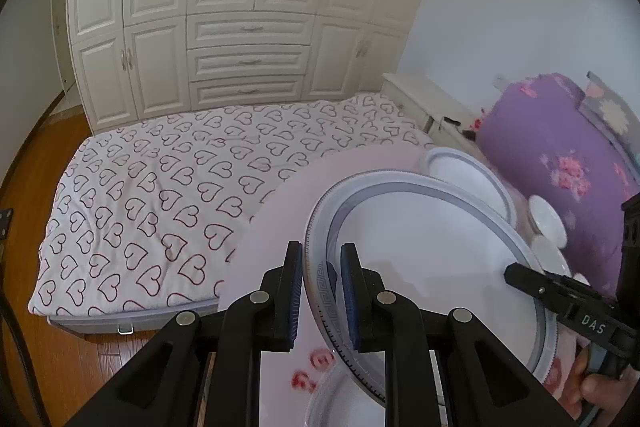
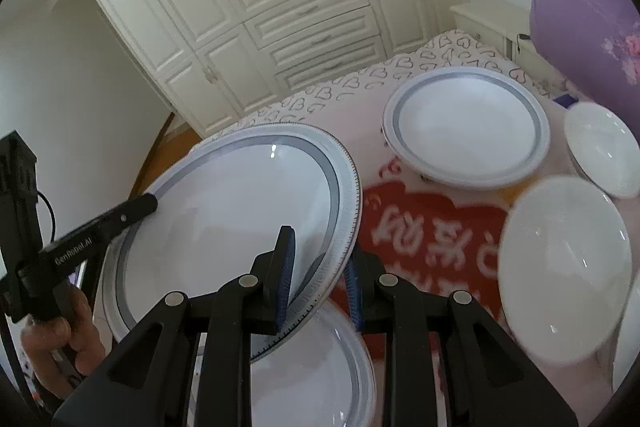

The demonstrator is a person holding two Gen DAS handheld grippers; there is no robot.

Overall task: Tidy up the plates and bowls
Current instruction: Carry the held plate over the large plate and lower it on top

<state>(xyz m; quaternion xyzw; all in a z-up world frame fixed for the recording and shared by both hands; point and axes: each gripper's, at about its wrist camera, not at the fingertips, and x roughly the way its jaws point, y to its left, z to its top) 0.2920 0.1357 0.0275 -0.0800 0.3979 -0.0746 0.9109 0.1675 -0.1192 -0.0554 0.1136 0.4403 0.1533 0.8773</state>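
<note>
White porcelain large plate (image 1: pixel 432 267) with a grey-blue patterned rim is held tilted above the tabletop (image 2: pixel 432 223), clamped at opposite edges. Left gripper (image 1: pixel 320 291) jaws are closed on its near rim; right gripper (image 2: pixel 316 279) jaws are closed on the other side. Below it lies a second plate (image 2: pixel 320 367). A third plate (image 2: pixel 466 131) and two white bowls (image 2: pixel 564 267) rest nearby.

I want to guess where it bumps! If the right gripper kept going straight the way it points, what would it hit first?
Probably the red patterned cloth on the table, just past the big plate that the right gripper is clamped on. The next plate lies farther off to the right, though depth is hard to judge.
</note>
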